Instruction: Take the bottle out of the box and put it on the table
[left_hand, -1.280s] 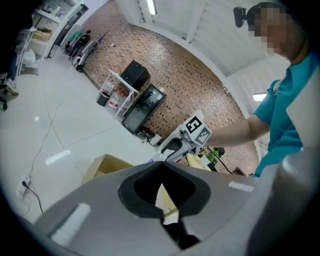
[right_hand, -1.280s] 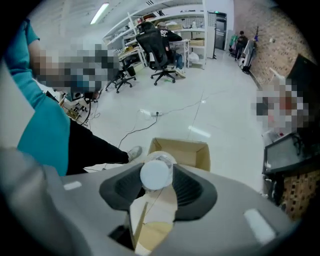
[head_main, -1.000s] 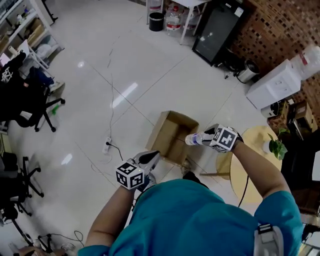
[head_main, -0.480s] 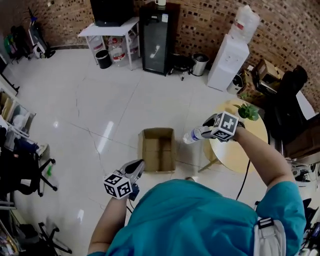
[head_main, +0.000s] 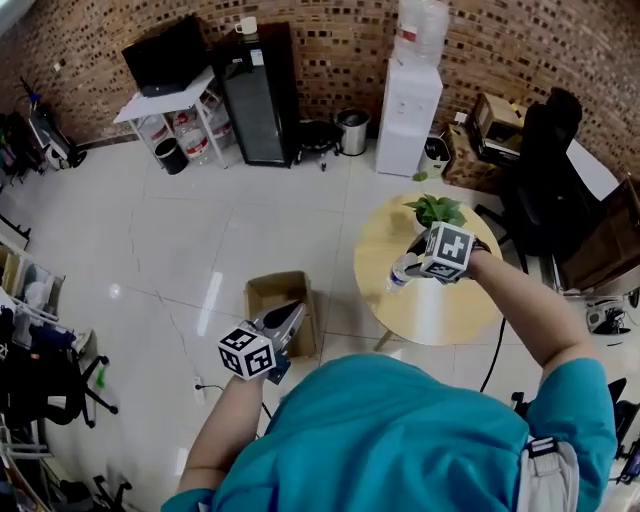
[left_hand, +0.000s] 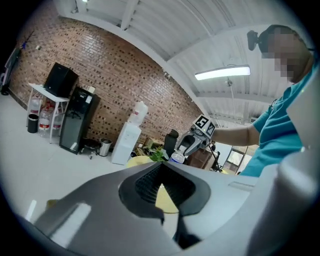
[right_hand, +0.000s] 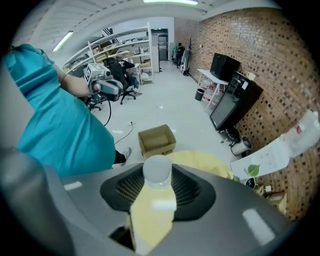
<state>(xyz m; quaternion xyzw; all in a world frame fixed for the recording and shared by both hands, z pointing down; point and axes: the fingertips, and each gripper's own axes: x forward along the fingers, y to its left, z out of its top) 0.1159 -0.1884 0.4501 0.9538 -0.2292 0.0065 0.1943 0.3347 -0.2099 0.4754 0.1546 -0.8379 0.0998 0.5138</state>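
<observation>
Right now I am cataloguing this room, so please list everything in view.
bottle: one, clear, white cap, held in the air
box: one, brown cardboard, on the floor
table: one, round, yellowish, right of the box
plant: one, green, on the table
water dispenser: one, white, by the brick wall
cabinet: one, black, by that wall
left hand-held gripper: one, grey, shut and empty
right hand-held gripper: one, grey, jaws closing on the bottle
</observation>
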